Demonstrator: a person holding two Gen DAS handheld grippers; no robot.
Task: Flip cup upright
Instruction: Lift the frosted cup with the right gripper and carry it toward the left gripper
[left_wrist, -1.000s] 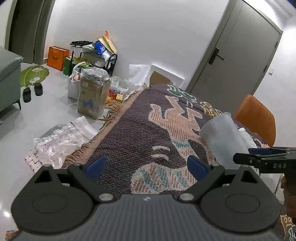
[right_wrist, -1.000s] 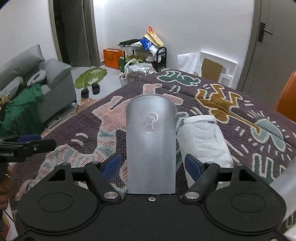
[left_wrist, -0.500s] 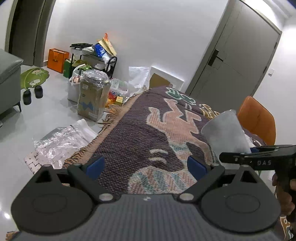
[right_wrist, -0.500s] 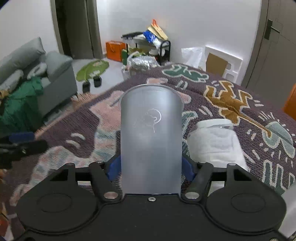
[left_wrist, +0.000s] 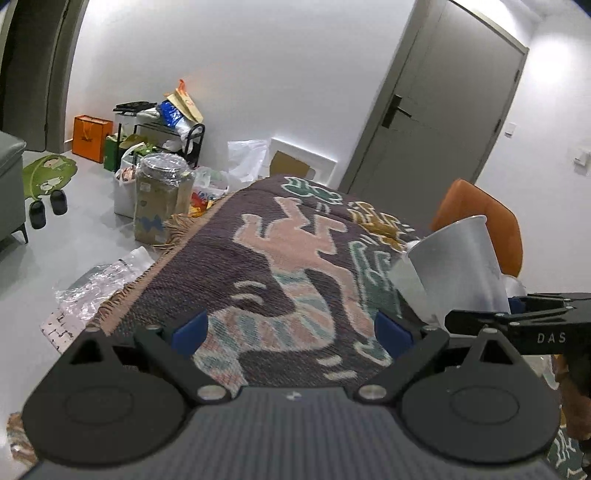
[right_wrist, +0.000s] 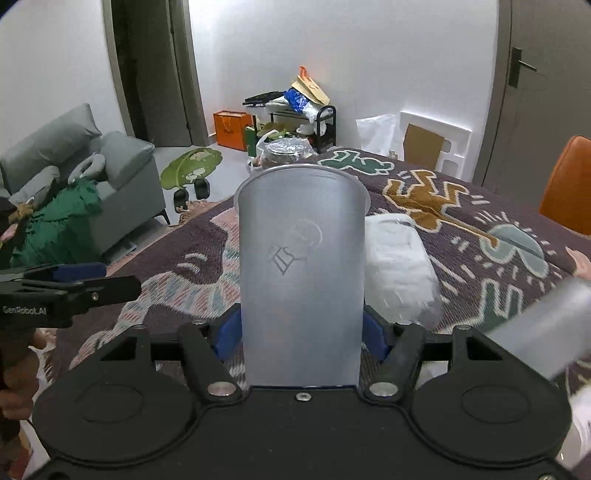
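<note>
Cup (right_wrist: 300, 273) sits clamped between the blue pads of the right gripper (right_wrist: 300, 332), base toward the camera, rim pointing away and up. From the left wrist view it's lifted off the blanket (left_wrist: 280, 266) near its right edge, tilted, mouth up and away from the left camera. Judging by that, flip is maybe most of the way through, not yet vertical, not yet set down.

Left gripper (left_wrist: 291, 326): jaws wide, nothing between them, hovering over the near end of the blanket, well apart from the cup.

Just beside the cup on the right: a white wrapped bundle (right_wrist: 397, 266) lying on the blanket. Blurred frosted cylinder (right_wrist: 539, 325) at right edge of the right wrist view, can't tell what it is.

Risks:
- grip is low on a smooth tapered wall, so the cup could slide out of the pads while rotating
- soft, uneven blanket, so it may tip on release if the base lands on a fold
- set-down too close to the bundle could nudge it over

Farther off: orange chair (left_wrist: 480, 218) past the right edge, floor clutter beyond the far end.
</note>
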